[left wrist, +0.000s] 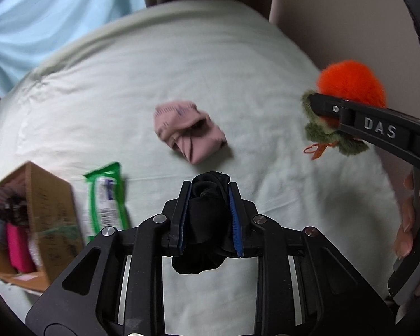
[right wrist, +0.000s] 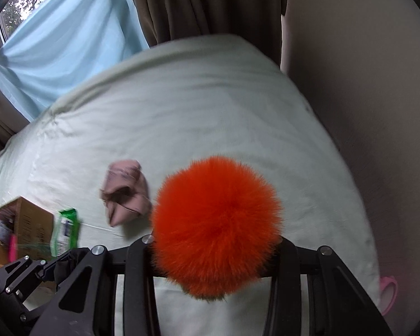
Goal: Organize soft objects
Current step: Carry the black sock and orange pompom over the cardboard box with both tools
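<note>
Left claw [left wrist: 208, 212] is clamped tight on a black sock [left wrist: 207, 224], blue pads squeezing it, sock held above the bed [left wrist: 182, 56]. Going left to right: the box [left wrist: 50, 212] sits at the near left, open mouth showing clothes already inside, a green packet [left wrist: 106, 196] just beside it, then the pink sock [left wrist: 187, 131] loose mid-bed, just ahead of the left claw. Right claw [right wrist: 215, 274] is closed on the orange plush [right wrist: 217, 224], held high at the right. Key relation: the box lies left of both claws, nearer the left one, so the black sock looks likely to drop first.
</note>
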`<action>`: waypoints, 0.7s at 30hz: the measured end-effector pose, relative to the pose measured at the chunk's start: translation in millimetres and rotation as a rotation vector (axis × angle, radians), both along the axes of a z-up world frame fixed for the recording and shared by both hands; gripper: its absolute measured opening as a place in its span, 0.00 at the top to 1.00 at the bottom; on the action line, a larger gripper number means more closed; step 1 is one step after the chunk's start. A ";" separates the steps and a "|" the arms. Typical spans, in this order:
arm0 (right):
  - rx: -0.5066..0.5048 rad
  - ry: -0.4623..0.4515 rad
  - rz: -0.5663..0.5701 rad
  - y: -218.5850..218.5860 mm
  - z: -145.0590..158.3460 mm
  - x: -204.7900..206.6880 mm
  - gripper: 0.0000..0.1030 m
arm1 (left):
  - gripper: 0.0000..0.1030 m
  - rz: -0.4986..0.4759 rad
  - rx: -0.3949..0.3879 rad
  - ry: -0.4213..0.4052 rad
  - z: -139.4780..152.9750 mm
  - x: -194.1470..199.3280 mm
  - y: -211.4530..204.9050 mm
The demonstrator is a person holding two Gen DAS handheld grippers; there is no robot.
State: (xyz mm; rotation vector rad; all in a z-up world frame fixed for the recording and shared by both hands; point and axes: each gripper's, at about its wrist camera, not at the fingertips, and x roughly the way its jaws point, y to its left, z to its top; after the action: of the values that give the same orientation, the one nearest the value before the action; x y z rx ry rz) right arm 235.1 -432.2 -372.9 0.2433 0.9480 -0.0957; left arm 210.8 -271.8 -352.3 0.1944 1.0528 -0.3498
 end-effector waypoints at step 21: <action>0.009 -0.143 0.157 149.1 207.6 -85.2 0.65 | 0.79 0.282 -0.141 -0.128 211.2 -50.4 200.8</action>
State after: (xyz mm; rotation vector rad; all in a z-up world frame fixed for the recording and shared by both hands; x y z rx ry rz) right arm 149.9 -283.1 -165.3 0.1802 0.8222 0.0698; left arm 160.3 -71.0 -141.1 -0.0577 0.9111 -0.1533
